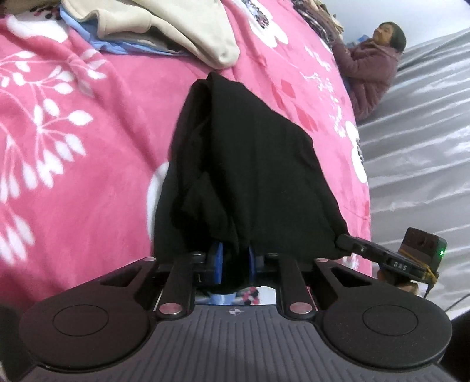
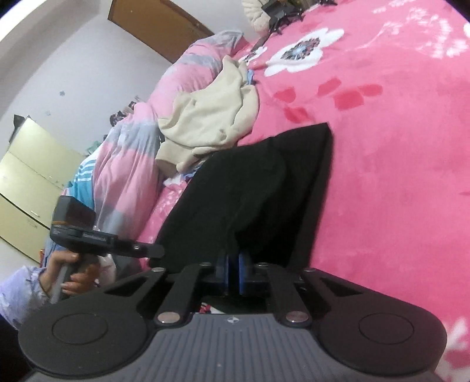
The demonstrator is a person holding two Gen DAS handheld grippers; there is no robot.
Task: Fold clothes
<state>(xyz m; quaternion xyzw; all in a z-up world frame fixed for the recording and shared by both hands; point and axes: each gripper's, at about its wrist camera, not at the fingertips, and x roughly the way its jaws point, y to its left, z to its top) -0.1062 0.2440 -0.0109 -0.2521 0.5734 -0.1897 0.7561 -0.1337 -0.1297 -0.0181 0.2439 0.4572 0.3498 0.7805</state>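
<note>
1. Pink plush blanket with white flower and leaf print (image 1: pixel 88 182): covers the bed, under everything else.
2. Pink-and-grey striped quilt (image 2: pixel 129 164): bunched at the far left of the bed in the right wrist view.
3. Black soft fabric garment (image 1: pixel 249 164): lies on the blanket, middle of the bed; its near edge is lifted at two points.
4. Cream fleece garment (image 1: pixel 182 26): crumpled heap just beyond the black garment, on blue cloth.
5. Left gripper (image 1: pixel 235 261): blue pads clamped on the garment's near edge.
6. Right gripper (image 2: pixel 233 270): pads pinched on the same edge, further right.
</note>
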